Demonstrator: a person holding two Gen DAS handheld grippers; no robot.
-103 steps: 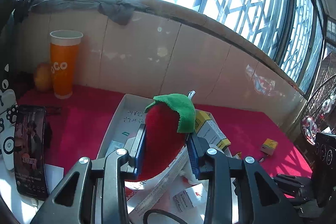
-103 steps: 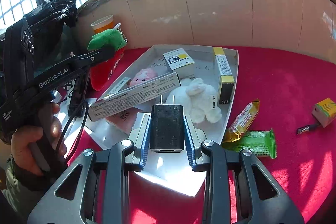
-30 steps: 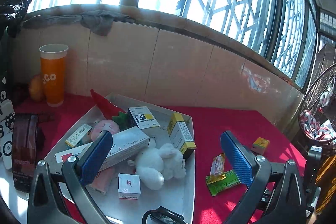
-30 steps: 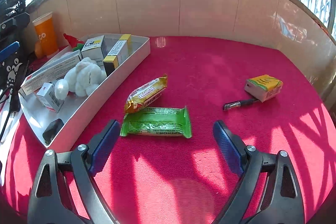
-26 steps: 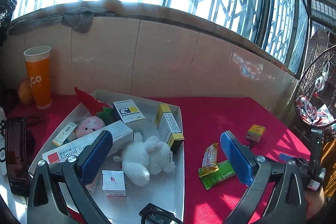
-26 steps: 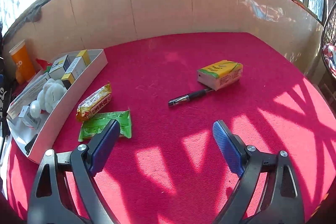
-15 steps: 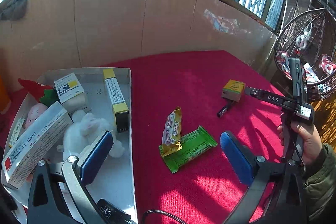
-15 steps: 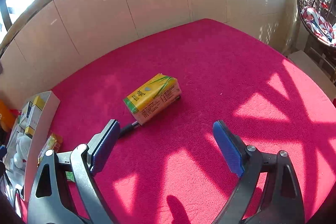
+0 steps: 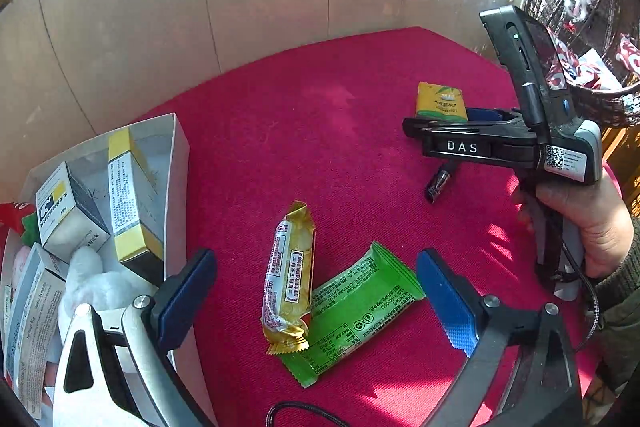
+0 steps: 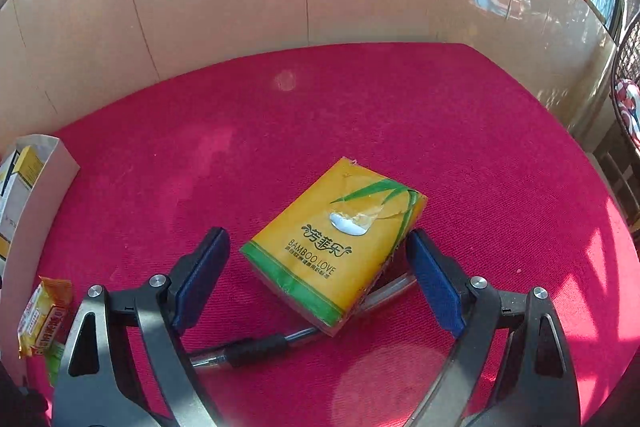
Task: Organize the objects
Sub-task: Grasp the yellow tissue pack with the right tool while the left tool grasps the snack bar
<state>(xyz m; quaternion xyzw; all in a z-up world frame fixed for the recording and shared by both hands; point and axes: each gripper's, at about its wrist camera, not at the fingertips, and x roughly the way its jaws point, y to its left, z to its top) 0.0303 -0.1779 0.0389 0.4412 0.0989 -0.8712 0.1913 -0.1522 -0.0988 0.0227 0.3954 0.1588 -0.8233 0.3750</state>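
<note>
Left wrist view: the left gripper [image 9: 316, 291] hangs with jaws closing around the yellow snack bar [image 9: 289, 275] and green wrapper [image 9: 352, 311] — untouched — beside the white tray [image 9: 178, 163].

Right wrist view: the right gripper [image 10: 320, 267], jaws closing, flanks the tissue pack [image 10: 336, 243] lying on a pen [image 10: 248, 349] mid-cloth — no contact.

A red-covered desk [image 9: 340, 131] carried a white tray [image 9: 178, 163] at its left, a yellow snack bar [image 9: 288, 267] overlapping a green wrapper [image 9: 360, 307] near the front, and further right a yellow tissue pack [image 10: 340, 239] resting on a pen [image 10: 248, 349].
</note>
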